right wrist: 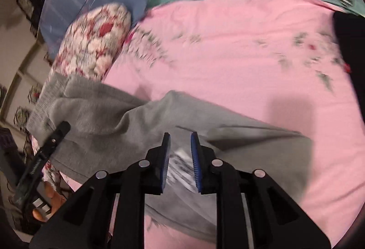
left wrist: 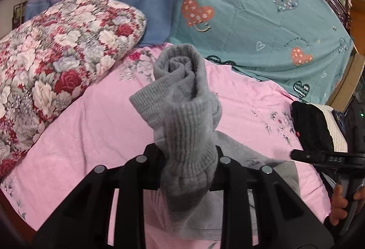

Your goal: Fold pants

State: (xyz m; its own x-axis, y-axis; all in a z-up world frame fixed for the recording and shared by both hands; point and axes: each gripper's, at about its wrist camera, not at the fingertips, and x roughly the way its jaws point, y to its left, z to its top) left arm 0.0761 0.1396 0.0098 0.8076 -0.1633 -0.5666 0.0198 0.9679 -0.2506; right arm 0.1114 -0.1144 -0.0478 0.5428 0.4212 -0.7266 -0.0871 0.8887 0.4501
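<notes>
Clamping the ribbed cuffs of the grey pants, the left hand-held gripper lifts that end clear of the bed, so the bunched fabric stands up between its fingers while the rest of the garment trails down onto the pink bedspread near the bed's front edge. Seen from the right wrist, the pants lie stretched across the front part of the bed, the lifted cuff end off toward the left edge. The right hand-held gripper hovers over the middle of the garment with its blue-padded jaws parted and nothing between them; this view is blurred. A floral quilt is bundled at the bed's left side, a teal sheet with hearts covers the far right corner, and a black garment rests at the right edge.
</notes>
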